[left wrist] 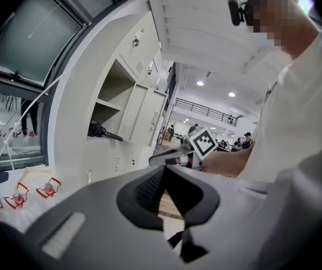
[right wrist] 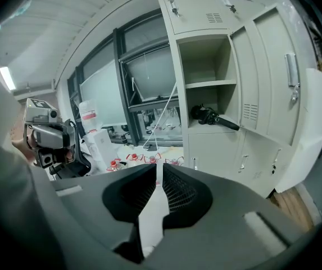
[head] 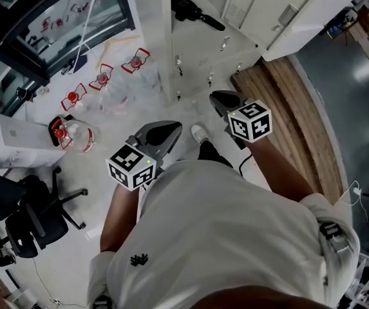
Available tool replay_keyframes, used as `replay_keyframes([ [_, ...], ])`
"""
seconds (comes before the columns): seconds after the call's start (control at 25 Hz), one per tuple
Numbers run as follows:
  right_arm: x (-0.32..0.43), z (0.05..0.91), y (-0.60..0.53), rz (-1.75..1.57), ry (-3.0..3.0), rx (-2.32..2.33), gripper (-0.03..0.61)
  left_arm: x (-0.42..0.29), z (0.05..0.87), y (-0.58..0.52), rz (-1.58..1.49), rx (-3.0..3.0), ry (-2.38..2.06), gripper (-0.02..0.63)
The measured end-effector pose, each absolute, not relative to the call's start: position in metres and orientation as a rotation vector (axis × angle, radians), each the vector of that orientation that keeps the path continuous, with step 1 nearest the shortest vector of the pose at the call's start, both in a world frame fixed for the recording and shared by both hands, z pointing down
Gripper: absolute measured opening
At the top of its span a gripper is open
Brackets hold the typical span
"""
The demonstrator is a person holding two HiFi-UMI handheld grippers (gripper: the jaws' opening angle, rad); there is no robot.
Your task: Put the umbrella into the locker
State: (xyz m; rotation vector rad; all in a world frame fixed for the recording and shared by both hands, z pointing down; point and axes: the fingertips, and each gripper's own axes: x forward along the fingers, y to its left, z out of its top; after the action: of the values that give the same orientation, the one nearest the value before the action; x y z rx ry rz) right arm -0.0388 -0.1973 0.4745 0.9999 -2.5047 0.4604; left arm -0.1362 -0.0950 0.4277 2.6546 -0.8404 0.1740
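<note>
Head view first: where is the umbrella (head: 197,13)?

It is black and folded up. It lies inside the locker (head: 163,50), on the floor of the open box, under a bare shelf. Its handle pokes out past the front edge.

Is the locker door (head: 287,11) open?

Yes, it is swung wide open, off to the right.

What about the left gripper (head: 171,131)?

In the left gripper view its tips (left wrist: 163,170) touch each other. Nothing is between them. It points at the locker (left wrist: 144,49), and the umbrella (left wrist: 101,131) is well away from it.

And the right gripper (head: 219,99)?

In the right gripper view its jaws (right wrist: 157,170) are almost together. Only a thin slit shows between them, with nothing in it. The umbrella (right wrist: 214,117) sits far ahead in the locker (right wrist: 205,10), with the door (right wrist: 262,83) hanging beside it.

Are the two grippers close to each other?

They are side by side in front of the person's white shirt (head: 223,237), low over the pale floor (head: 126,108). Neither one touches the umbrella.

What else is on the floor?

Some water bottles (head: 75,134) with red handles are on the left, and a black chair (head: 29,217) is near them.
</note>
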Motion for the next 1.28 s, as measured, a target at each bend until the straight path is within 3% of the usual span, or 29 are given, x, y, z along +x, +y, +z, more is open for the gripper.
replay_keyframes([
  [1.28,-0.051,0.463,-0.187,0.437,-2.541,0.954,0.029,-0.143,0.424,-0.095,0.170,2.658,-0.867,0.054],
])
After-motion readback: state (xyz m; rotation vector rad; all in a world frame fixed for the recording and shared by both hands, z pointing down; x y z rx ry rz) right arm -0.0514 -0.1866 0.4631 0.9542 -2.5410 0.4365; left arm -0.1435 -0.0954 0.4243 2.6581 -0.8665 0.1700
